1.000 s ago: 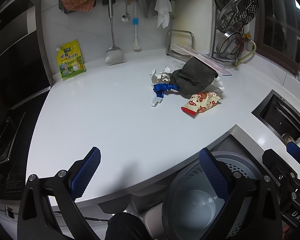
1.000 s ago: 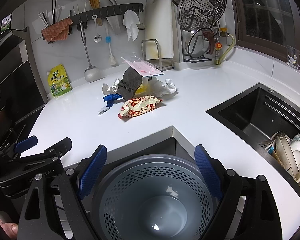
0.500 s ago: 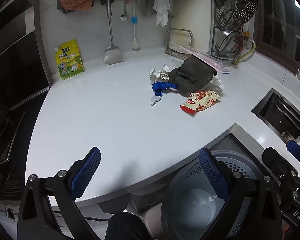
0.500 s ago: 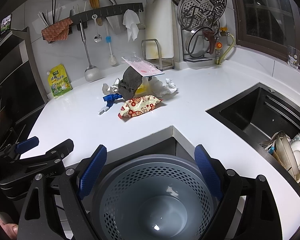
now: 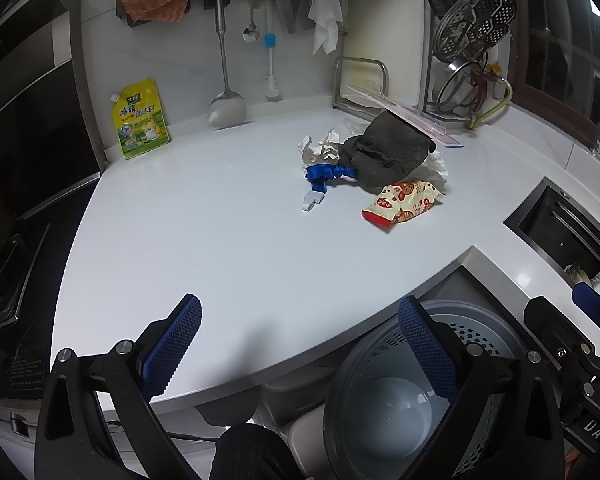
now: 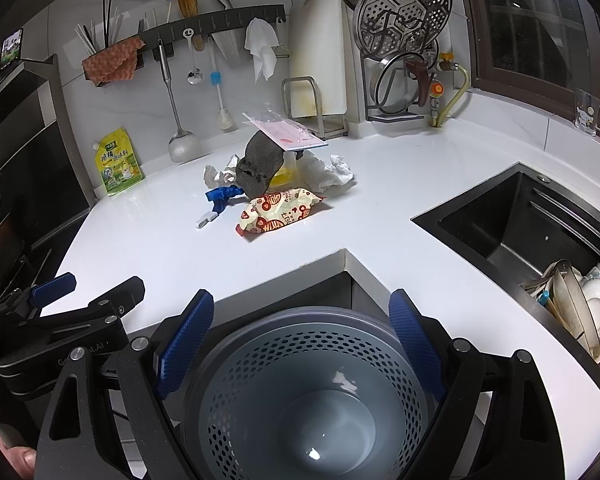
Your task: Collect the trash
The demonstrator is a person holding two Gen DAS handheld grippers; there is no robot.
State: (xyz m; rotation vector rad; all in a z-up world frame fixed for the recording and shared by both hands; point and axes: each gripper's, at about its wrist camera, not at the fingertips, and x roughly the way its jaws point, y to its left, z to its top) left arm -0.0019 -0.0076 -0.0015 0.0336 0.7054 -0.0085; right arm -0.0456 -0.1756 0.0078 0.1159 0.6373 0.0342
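A pile of trash lies mid-counter: a red-patterned snack wrapper (image 5: 404, 203) (image 6: 280, 210), a dark grey rag (image 5: 388, 150) (image 6: 260, 162), a blue strap with a white clip (image 5: 326, 176) (image 6: 220, 196), crumpled white paper (image 5: 320, 146) (image 6: 332, 170) and a pink flat packet (image 6: 286, 134). A grey perforated bin (image 6: 304, 396) (image 5: 404, 396) stands below the counter's front corner. My left gripper (image 5: 300, 344) is open over the counter's near edge, far from the pile. My right gripper (image 6: 300, 340) is open above the bin, holding nothing.
A yellow-green refill pouch (image 5: 140, 120) leans on the back wall under a rail of hanging utensils (image 5: 224, 40). A dark sink (image 6: 532, 216) with dishes (image 6: 580, 308) lies to the right, a dish rack (image 6: 400, 40) behind. A stove edge (image 5: 4, 264) sits at left.
The left wrist view has drifted slightly, so the pile sits a little further left and up. Both grippers stay open; the right one has not moved.
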